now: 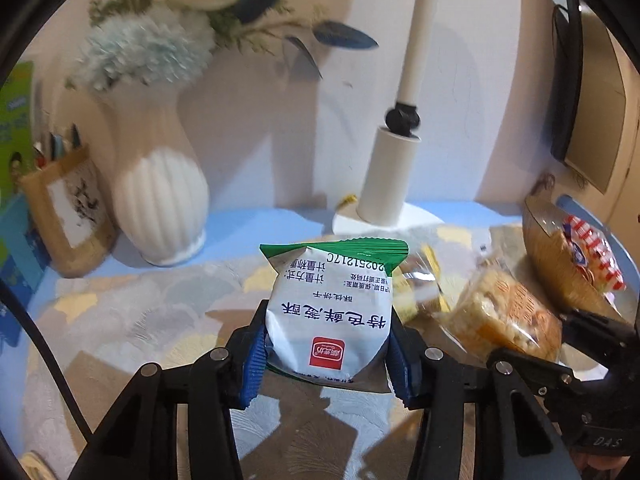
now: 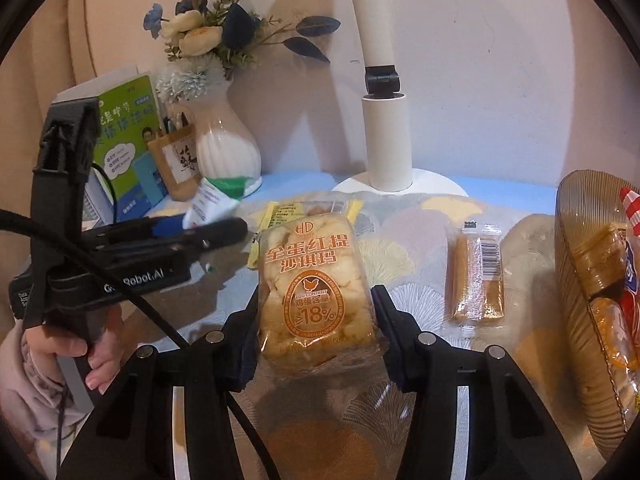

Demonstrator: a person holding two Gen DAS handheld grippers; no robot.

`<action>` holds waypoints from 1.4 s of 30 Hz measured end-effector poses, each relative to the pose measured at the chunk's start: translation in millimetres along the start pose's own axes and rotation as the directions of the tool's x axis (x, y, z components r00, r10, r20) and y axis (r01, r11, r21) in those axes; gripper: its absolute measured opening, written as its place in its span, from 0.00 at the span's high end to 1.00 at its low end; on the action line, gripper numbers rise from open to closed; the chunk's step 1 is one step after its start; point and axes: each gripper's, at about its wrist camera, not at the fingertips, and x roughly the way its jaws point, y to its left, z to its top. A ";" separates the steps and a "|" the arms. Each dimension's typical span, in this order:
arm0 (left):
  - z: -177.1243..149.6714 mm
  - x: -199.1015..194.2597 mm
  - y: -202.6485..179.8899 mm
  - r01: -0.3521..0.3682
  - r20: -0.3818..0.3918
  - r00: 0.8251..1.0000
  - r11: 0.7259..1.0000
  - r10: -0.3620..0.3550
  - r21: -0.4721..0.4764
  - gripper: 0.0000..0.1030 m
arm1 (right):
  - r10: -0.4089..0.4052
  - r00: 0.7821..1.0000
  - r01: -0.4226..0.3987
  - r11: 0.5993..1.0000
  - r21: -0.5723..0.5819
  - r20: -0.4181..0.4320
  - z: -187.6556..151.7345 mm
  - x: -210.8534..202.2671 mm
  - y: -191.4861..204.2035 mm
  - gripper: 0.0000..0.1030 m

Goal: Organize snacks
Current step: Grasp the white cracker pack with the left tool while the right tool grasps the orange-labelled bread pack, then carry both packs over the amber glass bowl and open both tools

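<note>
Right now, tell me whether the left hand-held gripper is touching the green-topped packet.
Touching. The left wrist view shows the left hand-held gripper with both blue pads pressed against the sides of the green-topped packet.

Bare patterned tablecloth (image 1: 132, 320) lay open ahead and left of the left gripper (image 1: 326, 354). The white vase (image 1: 160, 200) and lamp base (image 2: 390, 148) closed the back edge. To the right, a wrapped wafer bar (image 2: 476, 276) and the amber glass bowl (image 2: 580, 280) stood in the way
</note>
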 end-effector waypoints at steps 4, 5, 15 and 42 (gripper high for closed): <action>2.7 5.8 5.0 -0.005 -0.015 1.000 1.000 0.005 -0.023 0.52 | 0.009 0.999 -0.008 1.000 -0.008 0.036 0.0 -6.8 2.0 0.53; 2.9 7.8 7.0 -0.015 -0.024 1.000 0.999 0.015 -0.030 0.52 | 0.009 0.999 -0.009 1.000 -0.009 0.044 0.0 -8.5 2.1 0.53; 5.6 -16.0 -0.4 -0.133 0.113 0.985 0.991 0.134 -0.009 0.52 | -0.006 0.971 0.003 1.000 0.011 0.240 -3.8 -52.5 4.8 0.53; 123.7 63.5 -307.6 0.289 -0.241 0.947 0.892 -0.213 0.348 0.10 | -0.470 0.848 0.298 0.804 0.514 0.244 -21.2 -243.0 -177.0 0.06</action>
